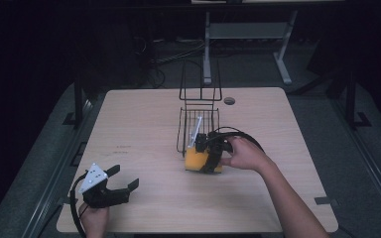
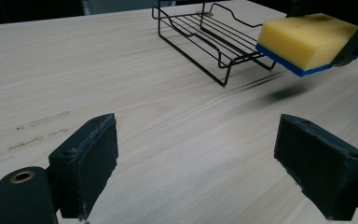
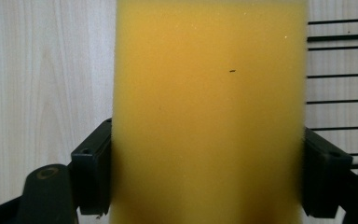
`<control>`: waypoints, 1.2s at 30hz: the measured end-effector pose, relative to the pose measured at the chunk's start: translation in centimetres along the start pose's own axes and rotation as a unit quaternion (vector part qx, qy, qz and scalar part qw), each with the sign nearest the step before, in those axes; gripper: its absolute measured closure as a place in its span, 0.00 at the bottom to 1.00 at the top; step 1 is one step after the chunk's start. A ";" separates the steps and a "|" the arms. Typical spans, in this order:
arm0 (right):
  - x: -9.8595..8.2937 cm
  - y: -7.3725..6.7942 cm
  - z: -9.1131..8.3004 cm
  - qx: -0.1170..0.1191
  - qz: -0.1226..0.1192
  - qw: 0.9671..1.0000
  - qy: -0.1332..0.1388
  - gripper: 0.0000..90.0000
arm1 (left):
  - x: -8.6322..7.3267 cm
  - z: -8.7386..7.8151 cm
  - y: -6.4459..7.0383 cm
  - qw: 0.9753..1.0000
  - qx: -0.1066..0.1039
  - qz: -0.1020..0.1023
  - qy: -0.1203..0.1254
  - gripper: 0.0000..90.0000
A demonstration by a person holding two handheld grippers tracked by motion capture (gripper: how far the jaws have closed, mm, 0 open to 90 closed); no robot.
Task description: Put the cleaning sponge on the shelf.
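Note:
A yellow sponge [image 1: 196, 159] with a blue underside hangs just above the table, clamped in my right gripper [image 1: 209, 159]. In the left gripper view the sponge [image 2: 303, 43] floats at the upper right, casting a shadow below it. The right gripper view shows the sponge [image 3: 209, 112] pressed between both pads [image 3: 92, 168]. A black wire rack [image 1: 197, 126] stands right behind the sponge at the table's middle; the rack [image 2: 209, 37] looks empty. My left gripper [image 1: 124, 178] rests near the front left corner, open, with bare wood between its pads [image 2: 86, 163].
The rack has a tall wire back [image 1: 200, 82] on its far side. A round cable hole [image 1: 229, 100] sits near the table's far edge. Faint pencil marks [image 2: 37, 128] lie on the wood at left. Table legs and cables stand beyond.

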State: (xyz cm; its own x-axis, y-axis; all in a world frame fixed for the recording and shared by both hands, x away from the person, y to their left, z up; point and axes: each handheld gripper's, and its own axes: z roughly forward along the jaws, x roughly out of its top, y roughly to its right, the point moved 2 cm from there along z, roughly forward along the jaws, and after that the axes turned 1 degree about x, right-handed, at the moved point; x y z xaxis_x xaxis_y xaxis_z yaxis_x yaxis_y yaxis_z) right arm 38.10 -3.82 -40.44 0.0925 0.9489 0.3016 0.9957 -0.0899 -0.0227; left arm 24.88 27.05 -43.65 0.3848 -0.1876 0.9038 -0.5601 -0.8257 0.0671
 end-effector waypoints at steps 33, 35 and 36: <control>1.5 3.7 -0.1 0.001 0.013 1.000 -0.001 0.24 | 0.1 -0.2 0.0 1.000 -0.003 -0.002 0.005 0.14; 1.5 3.9 0.0 0.002 0.013 1.000 0.000 0.24 | 0.1 -0.2 0.0 1.000 -0.003 -0.002 0.006 0.14; 1.5 4.0 0.1 0.002 0.014 1.000 0.000 0.24 | 0.1 -0.2 0.1 1.000 -0.003 -0.001 0.006 0.14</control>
State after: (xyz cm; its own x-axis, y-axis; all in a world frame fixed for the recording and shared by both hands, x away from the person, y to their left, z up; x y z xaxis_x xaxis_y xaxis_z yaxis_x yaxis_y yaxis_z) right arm 42.20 -2.71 -40.14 0.1202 0.9460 0.3011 0.9927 -0.1151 -0.0348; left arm 24.72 27.11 -43.47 0.3777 -0.1790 0.9085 -0.5632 -0.8232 0.0719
